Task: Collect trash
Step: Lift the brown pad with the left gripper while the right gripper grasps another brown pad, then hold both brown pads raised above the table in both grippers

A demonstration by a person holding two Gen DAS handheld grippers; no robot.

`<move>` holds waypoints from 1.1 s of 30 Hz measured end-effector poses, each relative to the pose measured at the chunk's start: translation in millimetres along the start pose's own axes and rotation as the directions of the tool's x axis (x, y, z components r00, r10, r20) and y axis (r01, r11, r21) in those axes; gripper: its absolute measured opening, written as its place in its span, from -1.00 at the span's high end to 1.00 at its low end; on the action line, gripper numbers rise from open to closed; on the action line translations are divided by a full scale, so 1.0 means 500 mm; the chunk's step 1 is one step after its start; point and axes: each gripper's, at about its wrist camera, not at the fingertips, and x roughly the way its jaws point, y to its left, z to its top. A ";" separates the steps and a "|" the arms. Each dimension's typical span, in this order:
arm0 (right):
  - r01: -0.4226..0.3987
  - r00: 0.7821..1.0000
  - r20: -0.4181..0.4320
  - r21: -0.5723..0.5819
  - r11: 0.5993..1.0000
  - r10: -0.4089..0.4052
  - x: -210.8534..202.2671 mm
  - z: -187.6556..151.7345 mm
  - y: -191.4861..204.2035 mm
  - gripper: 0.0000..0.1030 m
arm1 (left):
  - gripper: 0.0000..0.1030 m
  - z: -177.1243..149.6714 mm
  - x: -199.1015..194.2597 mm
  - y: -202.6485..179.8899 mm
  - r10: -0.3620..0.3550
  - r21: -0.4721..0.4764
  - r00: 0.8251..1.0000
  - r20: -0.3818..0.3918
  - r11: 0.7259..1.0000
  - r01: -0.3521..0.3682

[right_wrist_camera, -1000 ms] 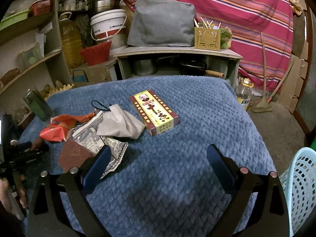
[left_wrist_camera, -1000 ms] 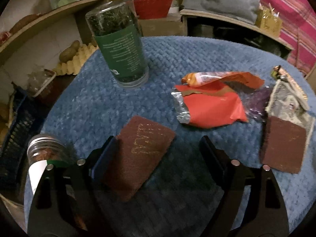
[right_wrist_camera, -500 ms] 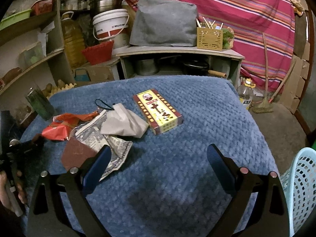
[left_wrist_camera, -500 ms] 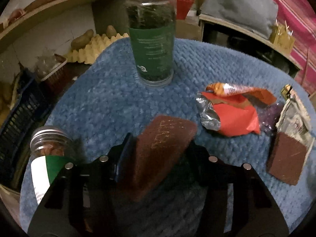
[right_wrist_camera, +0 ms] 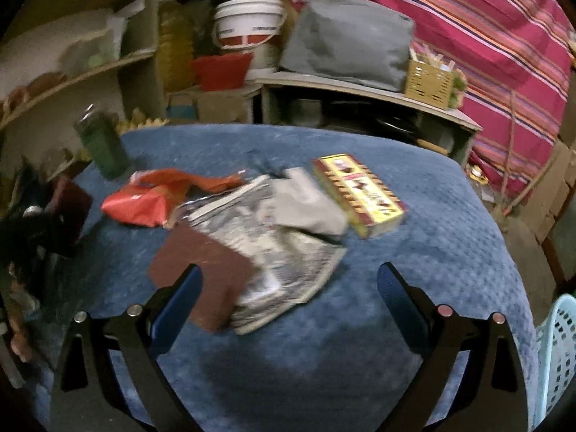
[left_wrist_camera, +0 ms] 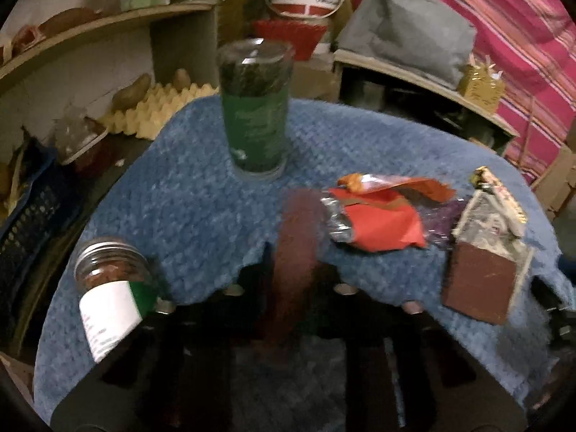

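Left gripper (left_wrist_camera: 293, 270): clenched on a brown scouring pad (left_wrist_camera: 295, 237); its jaws have just been closing, and the pad now stands edge-on between them, long axis running away from the hand toward the far side of the table.

Held pad, seen from the right: a dark red-brown slab (right_wrist_camera: 70, 208) at the far left edge of the blue cloth (right_wrist_camera: 324, 342), apparently lifted off the cloth.

Right gripper (right_wrist_camera: 288, 298): jaws spread wide, nothing between the pads, hovering over the near middle of the cloth.

Second brown pad (right_wrist_camera: 201, 270): flat on the cloth, just beyond and left of the right gripper's left finger, its right edge tucked under a crumpled newspaper (right_wrist_camera: 280, 252). Its long axis appears to slant from near right to far left.

Other trash: a red wrapper (right_wrist_camera: 140, 201) further left and farther off; a grey paper wad (right_wrist_camera: 306, 205) on the newspaper; a yellow box (right_wrist_camera: 356, 194) to the far right of the pile.

Not trash, by my guess: tall green-labelled jar (left_wrist_camera: 255, 108) upright at the far side; small spice jar (left_wrist_camera: 108, 291) at the near left.

Nearer hand: the right one, clearly, for the pad-and-newspaper pile.

What the next move turns on: the pile lies ahead and a little left of the open jaws, so they would need to shift left before closing.

Basket (right_wrist_camera: 554, 352): pale blue, off the table's near right corner, likely the destination.
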 end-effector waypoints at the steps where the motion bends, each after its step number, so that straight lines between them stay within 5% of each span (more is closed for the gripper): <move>1: -0.002 1.000 -0.006 -0.019 1.000 0.002 0.005 -0.001 0.019 -0.85 | 0.75 0.000 -0.007 -0.001 -0.005 0.002 1.000 0.008 1.000 0.005; 17: -0.035 0.996 -0.085 -0.089 0.995 0.028 0.069 0.007 0.147 -0.85 | 0.75 0.003 -0.107 0.058 0.007 -0.009 0.994 0.111 1.000 -0.006; 26: -0.016 0.991 -0.135 -0.065 0.998 0.008 0.097 0.006 0.138 -0.85 | 0.75 -0.002 -0.126 0.087 0.017 -0.021 0.993 0.118 1.000 -0.014; 32: 0.003 0.996 -0.091 -0.113 0.994 -0.014 0.078 0.001 0.152 -0.72 | 0.75 -0.001 -0.131 0.083 0.020 -0.014 0.992 0.123 1.000 -0.018; 33: 0.009 0.996 -0.081 -0.122 0.992 -0.019 0.074 0.001 0.154 -0.55 | 0.75 0.000 -0.134 0.081 0.022 -0.012 0.992 0.124 1.000 -0.021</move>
